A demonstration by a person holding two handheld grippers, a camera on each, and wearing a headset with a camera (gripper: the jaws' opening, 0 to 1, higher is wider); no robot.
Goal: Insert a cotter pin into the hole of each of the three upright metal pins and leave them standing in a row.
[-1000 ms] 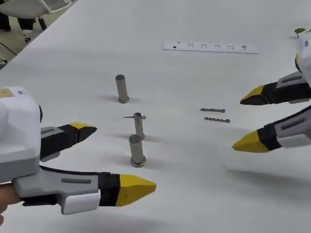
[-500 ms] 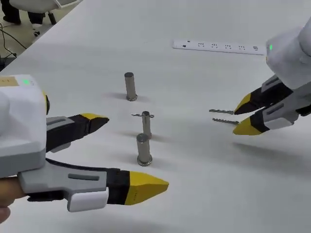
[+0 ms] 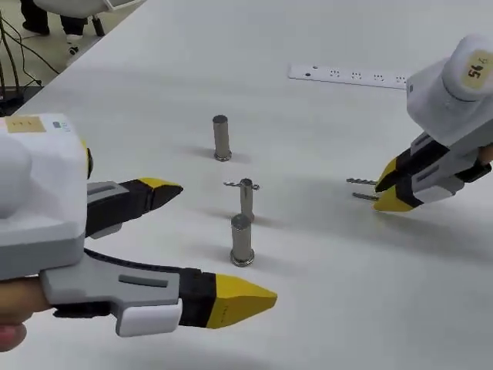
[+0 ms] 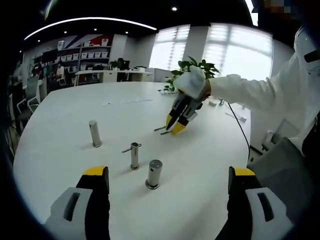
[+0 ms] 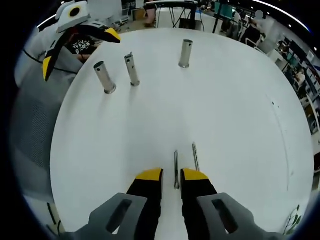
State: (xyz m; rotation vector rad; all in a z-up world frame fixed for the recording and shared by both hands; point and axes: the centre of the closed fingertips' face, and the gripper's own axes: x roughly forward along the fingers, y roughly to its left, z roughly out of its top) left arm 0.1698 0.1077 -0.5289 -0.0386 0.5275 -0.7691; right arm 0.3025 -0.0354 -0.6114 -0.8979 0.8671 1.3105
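We judge cotter 2 of 3 is in hand: our right gripper [image 5: 171,175], jaws narrow, straddles a thin steel cotter pin [image 5: 176,166] flat on the white table [image 5: 230,100]; next, we pinch it. Our left gripper [image 3: 222,243] gapes wide.

Three upright metal pins [image 3: 246,199], right hand-held gripper [image 3: 381,194] at two loose cotter pins [image 3: 362,183]

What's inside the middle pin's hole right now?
A cotter pin runs through the middle pin near its top, sticking out to one side. The hole itself is covered by it.
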